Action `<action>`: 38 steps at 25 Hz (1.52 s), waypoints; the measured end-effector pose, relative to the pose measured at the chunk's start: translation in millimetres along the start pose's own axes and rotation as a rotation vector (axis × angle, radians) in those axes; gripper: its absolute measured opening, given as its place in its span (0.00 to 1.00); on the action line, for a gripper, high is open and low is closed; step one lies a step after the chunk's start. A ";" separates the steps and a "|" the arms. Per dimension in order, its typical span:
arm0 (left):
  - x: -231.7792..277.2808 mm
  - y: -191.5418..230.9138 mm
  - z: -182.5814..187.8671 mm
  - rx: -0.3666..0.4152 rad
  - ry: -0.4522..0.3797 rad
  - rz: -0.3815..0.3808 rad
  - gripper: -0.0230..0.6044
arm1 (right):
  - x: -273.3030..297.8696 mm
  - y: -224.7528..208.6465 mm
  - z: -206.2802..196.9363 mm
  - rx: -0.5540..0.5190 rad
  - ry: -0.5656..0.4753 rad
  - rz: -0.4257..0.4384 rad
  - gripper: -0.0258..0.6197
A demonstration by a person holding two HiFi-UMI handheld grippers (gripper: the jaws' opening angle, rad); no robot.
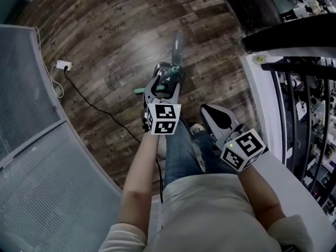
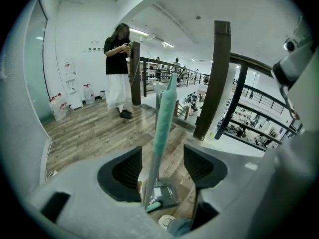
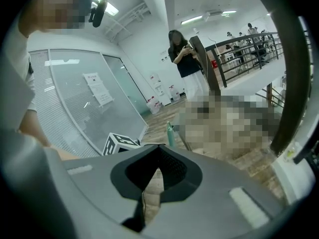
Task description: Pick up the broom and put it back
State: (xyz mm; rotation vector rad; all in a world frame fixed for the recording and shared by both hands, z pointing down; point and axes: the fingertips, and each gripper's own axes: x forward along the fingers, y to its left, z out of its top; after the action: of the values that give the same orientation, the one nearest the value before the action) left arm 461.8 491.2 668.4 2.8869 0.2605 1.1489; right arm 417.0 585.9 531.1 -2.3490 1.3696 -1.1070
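Straddling the broom (image 2: 162, 123) with slack both sides, the left gripper (image 2: 163, 167) gapes; the right gripper (image 3: 158, 172) is clenched.

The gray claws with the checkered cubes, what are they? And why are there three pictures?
They are grippers: hand-held tongs with two jaws. A person holds one in each hand, so there is no robot here. The head view comes from a camera on the person's head, looking down at a wooden floor. The other two views come from small cameras that ride on each gripper. The checkered cubes are part of the grippers. The left gripper is open. The teal handle of a broom stands between its jaws, but they are not squeezing it. The right gripper is shut and holds nothing.
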 end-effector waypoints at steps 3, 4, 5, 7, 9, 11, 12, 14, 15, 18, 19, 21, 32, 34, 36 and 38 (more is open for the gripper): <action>8.5 1.8 -3.7 0.023 0.015 0.012 0.42 | -1.4 -2.1 -1.3 0.014 -0.004 -0.007 0.05; 11.4 2.0 -5.3 0.030 0.020 0.015 0.41 | -2.0 -3.2 -1.7 0.018 -0.005 -0.009 0.05; 14.0 2.7 -6.6 0.034 0.024 0.020 0.39 | -2.7 -4.3 -2.1 0.022 -0.006 -0.012 0.05; 19.0 4.9 -8.0 0.038 0.029 0.034 0.32 | -4.4 -7.2 -2.8 0.030 -0.009 -0.018 0.05; 24.5 5.9 -8.6 0.042 0.037 0.042 0.30 | -6.5 -11.1 -3.4 0.036 -0.010 -0.025 0.05; 28.7 6.1 -8.9 0.046 0.042 0.049 0.27 | -8.8 -14.5 -4.2 0.041 -0.011 -0.032 0.05; 29.5 6.6 -8.7 0.046 0.041 0.055 0.23 | -9.9 -15.6 -4.7 0.044 -0.013 -0.035 0.05; 29.1 8.0 -8.2 0.041 0.035 0.070 0.19 | -12.2 -16.7 -5.5 0.047 -0.016 -0.038 0.05; 28.7 8.2 -8.2 0.040 0.034 0.075 0.19 | -13.5 -17.1 -5.9 0.047 -0.017 -0.039 0.05; 27.8 6.8 -8.6 0.041 0.035 0.086 0.19 | -17.7 -18.1 -6.7 0.048 -0.019 -0.038 0.05; 27.3 6.2 -8.5 0.042 0.037 0.088 0.19 | -19.1 -18.2 -6.7 0.049 -0.019 -0.038 0.05; 26.4 5.2 -8.0 0.045 0.040 0.092 0.19 | -21.2 -18.3 -6.0 0.052 -0.020 -0.040 0.05; 10.4 0.8 -12.0 0.050 0.048 0.106 0.18 | -32.5 -9.6 0.0 0.040 -0.039 -0.028 0.05; 3.1 -1.2 -14.3 0.046 0.048 0.111 0.18 | -35.9 -5.8 1.2 0.034 -0.042 -0.021 0.05; -3.8 -4.7 -18.6 0.047 0.053 0.112 0.18 | -39.7 -2.1 2.4 0.028 -0.046 -0.013 0.05; -10.5 -8.0 -23.4 0.051 0.058 0.115 0.18 | -43.0 1.4 4.3 0.017 -0.053 -0.003 0.05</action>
State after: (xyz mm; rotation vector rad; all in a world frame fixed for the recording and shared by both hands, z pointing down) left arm 437.1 496.4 677.6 2.9512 0.1288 1.2634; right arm 406.7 619.4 505.8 -2.3517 1.3340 -1.0456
